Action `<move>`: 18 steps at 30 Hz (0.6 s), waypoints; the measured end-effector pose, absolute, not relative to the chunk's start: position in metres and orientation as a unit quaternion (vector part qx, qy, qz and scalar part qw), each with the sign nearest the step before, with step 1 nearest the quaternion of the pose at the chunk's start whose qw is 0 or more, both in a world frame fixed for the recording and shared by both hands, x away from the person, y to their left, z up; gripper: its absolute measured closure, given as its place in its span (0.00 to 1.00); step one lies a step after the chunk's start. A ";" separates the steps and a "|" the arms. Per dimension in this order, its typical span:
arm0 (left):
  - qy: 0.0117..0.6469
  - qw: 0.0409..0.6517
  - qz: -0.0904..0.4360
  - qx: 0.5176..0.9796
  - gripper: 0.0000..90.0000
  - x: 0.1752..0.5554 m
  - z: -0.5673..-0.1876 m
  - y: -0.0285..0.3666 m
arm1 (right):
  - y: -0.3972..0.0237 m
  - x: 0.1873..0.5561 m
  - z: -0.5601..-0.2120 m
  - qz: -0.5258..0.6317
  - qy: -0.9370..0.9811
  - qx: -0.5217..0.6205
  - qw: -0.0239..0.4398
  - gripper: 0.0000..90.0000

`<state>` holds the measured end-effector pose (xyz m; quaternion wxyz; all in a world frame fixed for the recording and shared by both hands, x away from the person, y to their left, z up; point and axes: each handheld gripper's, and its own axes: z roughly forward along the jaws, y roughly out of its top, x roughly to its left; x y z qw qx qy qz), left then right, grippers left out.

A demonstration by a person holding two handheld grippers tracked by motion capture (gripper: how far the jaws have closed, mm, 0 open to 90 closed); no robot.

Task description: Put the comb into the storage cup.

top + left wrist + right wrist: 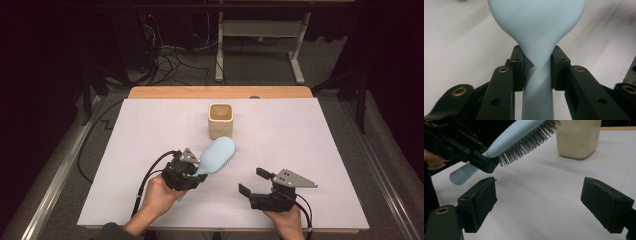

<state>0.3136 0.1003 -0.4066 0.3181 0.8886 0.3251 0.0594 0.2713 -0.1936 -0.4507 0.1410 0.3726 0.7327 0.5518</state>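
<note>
Pale-blue hairbrush sits clamped at its neck in our left gripper, lifted off the table, bristles down, head near the cup (probably its destination); our right gripper waits with jaws apart, empty.

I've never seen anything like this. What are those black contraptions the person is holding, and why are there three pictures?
There is no robot here: a person holds a hand-held gripper in each hand, a black tool with two jaws that pinch like tongs. The high view looks down from above the person's side of the table, which has a white cover. The other two pictures come from small cameras riding on each tool, looking along its jaws. The left hand-held gripper is clamped on the neck of a light blue hairbrush, held off the surface with its bristles facing down. The right hand-held gripper stands open with nothing between its jaws. Beyond the brush sits a cream square cup.
</note>
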 end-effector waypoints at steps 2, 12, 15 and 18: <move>0.324 0.317 0.060 0.889 0.77 0.314 -0.407 0.099 | -0.191 0.272 -0.451 0.551 0.734 0.370 0.140 0.16; 0.319 0.324 0.062 0.889 0.77 0.313 -0.406 0.092 | -0.183 0.279 -0.451 0.554 0.732 0.377 0.123 0.16; 0.316 0.324 0.061 0.890 0.77 0.314 -0.405 0.090 | -0.180 0.281 -0.451 0.555 0.732 0.377 0.118 0.16; 0.313 0.324 0.061 0.891 0.77 0.313 -0.404 0.087 | -0.177 0.283 -0.451 0.556 0.733 0.376 0.114 0.16</move>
